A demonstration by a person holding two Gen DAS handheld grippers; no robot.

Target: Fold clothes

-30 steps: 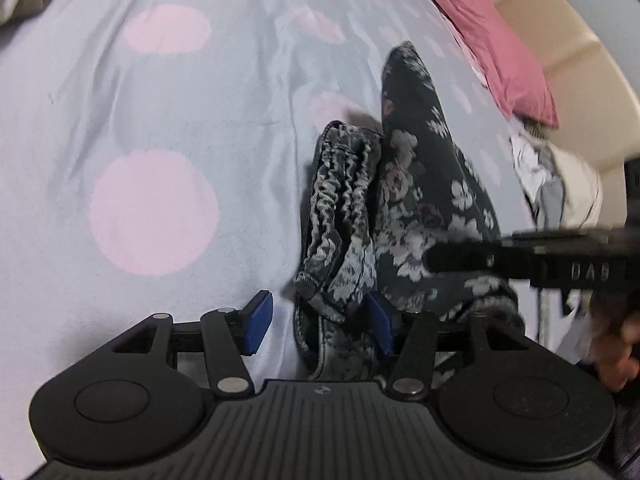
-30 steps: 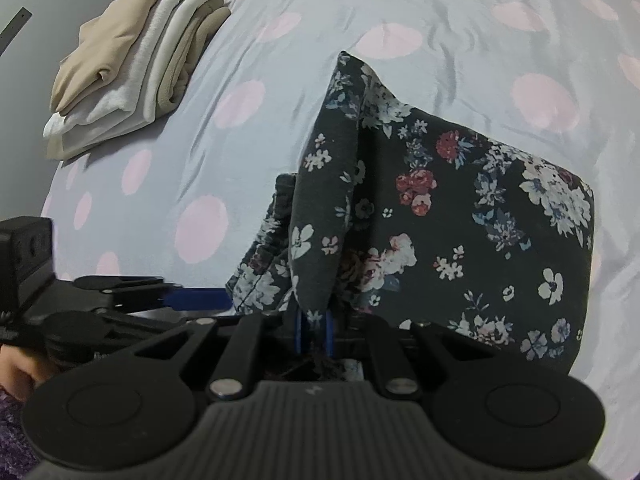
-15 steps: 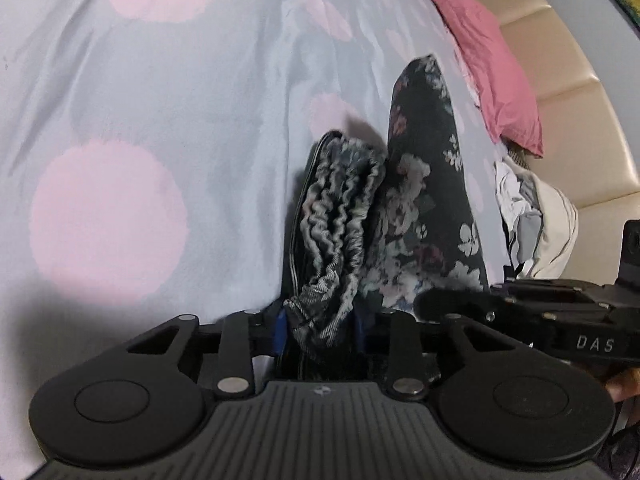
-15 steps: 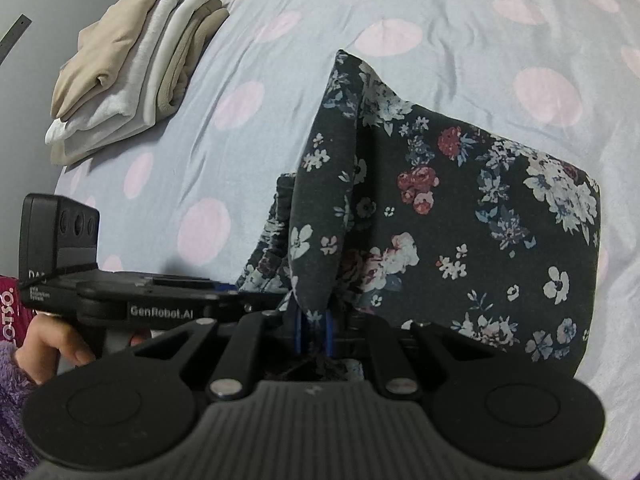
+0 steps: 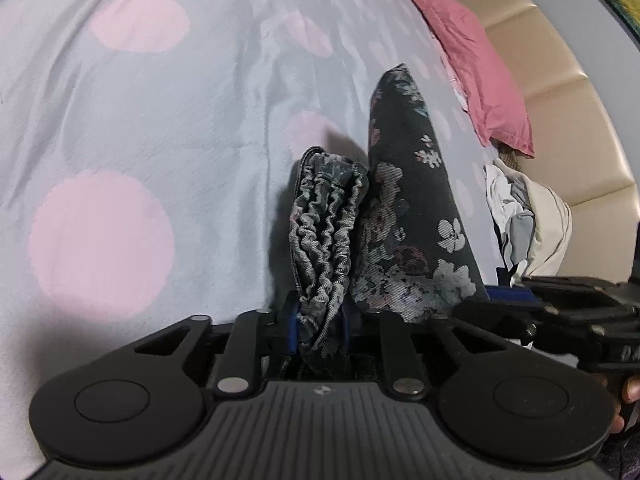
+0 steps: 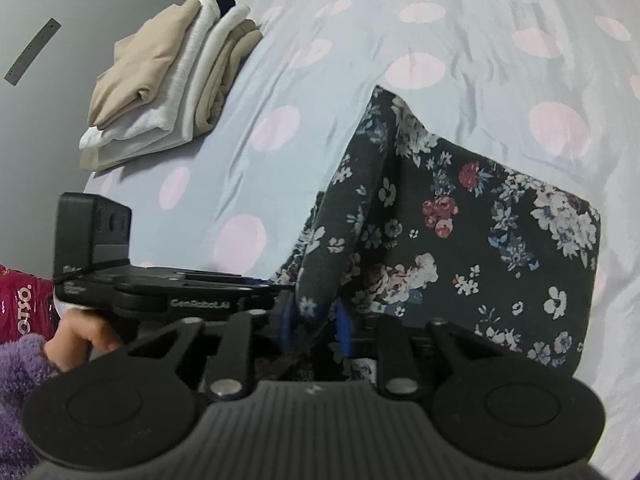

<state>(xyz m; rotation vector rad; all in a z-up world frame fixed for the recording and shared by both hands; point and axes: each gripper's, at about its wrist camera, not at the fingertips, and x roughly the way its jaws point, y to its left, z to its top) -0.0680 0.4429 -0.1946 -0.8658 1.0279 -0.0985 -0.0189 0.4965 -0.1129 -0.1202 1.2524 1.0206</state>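
A dark floral garment (image 6: 460, 240) lies partly folded on the pale blue bedsheet with pink dots (image 6: 320, 92). Its gathered elastic waistband (image 5: 324, 236) stands up in the left wrist view. My left gripper (image 5: 319, 330) is shut on that waistband. My right gripper (image 6: 314, 326) is shut on a lifted fold of the same garment, right beside the left gripper (image 6: 160, 296). The right gripper also shows at the right edge of the left wrist view (image 5: 560, 308). The fabric rises from the bed toward both grippers.
A stack of folded beige and white clothes (image 6: 168, 80) sits at the far left of the bed. A pink pillow (image 5: 476, 64), a heap of unfolded clothes (image 5: 524, 216) and a beige padded headboard (image 5: 560, 92) lie to the right.
My left gripper was open beside the waistband; it closed on the waistband and holds it. The right gripper kept its hold, and the garment has risen slightly.
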